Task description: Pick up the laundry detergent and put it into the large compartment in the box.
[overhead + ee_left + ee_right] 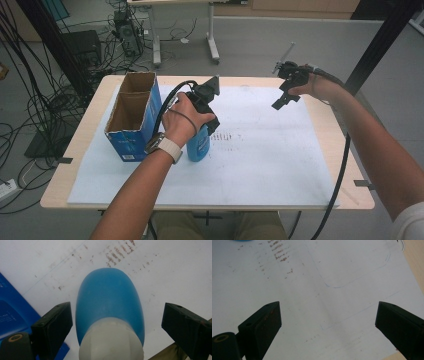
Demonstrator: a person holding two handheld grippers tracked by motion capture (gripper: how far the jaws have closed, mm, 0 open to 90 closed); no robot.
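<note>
Your left tool (116,322) is spread around the blue plastic bottle's white cap (111,340); probably centre it, then squeeze evenly.

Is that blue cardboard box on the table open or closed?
Open. The blue box stands upright with its top uncovered, and the high view shows two brown compartments inside; no contents are visible in them.

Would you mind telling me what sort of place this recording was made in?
Probably a lab or workshop set up for recording: loose cables sprawl over the bare floor beside the table, a computer tower stands on the floor, and a white sheet covers the worktop.
</note>
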